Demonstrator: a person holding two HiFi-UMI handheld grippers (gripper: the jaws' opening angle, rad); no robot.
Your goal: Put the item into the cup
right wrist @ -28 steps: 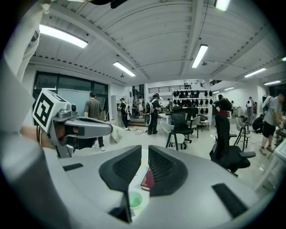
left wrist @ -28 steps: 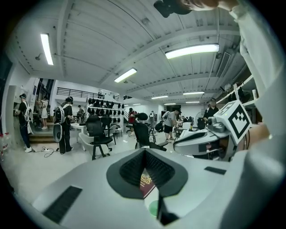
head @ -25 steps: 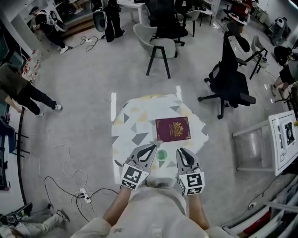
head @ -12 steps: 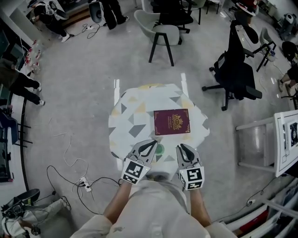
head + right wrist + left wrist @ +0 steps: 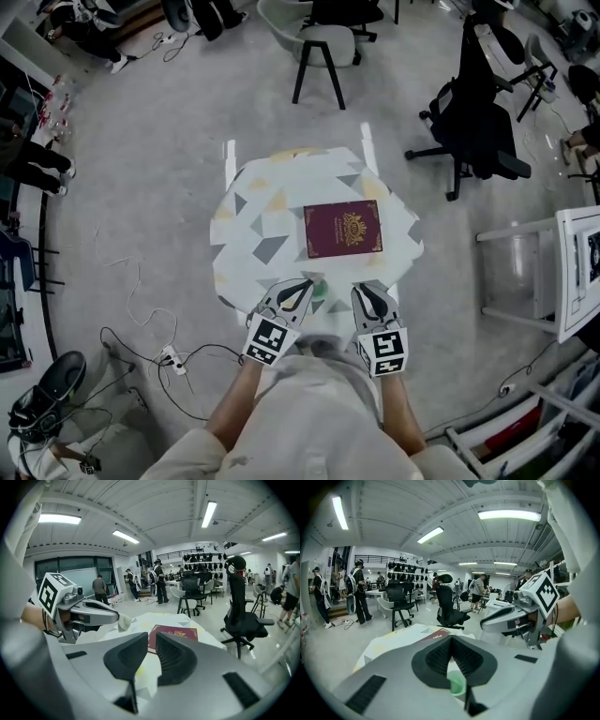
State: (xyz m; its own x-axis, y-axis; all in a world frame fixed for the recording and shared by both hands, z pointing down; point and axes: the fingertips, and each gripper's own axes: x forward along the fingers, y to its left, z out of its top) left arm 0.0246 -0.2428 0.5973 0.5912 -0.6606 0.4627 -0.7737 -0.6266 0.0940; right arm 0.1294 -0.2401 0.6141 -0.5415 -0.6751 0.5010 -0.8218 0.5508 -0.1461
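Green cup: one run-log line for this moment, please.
left gripper shut on white item | right gripper open | green cup near left gripper

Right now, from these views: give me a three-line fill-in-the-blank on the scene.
The left tongs pinch a ___ item.
The cup below them is ___.
The right tongs are ___, with nothing between them.
Missing words: white; green; open.

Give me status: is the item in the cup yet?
Not yet. Done: the left claw is shut on the small white item. In hand: it hangs close to the green cup. Left: release it into the cup. The right claw is open and empty.
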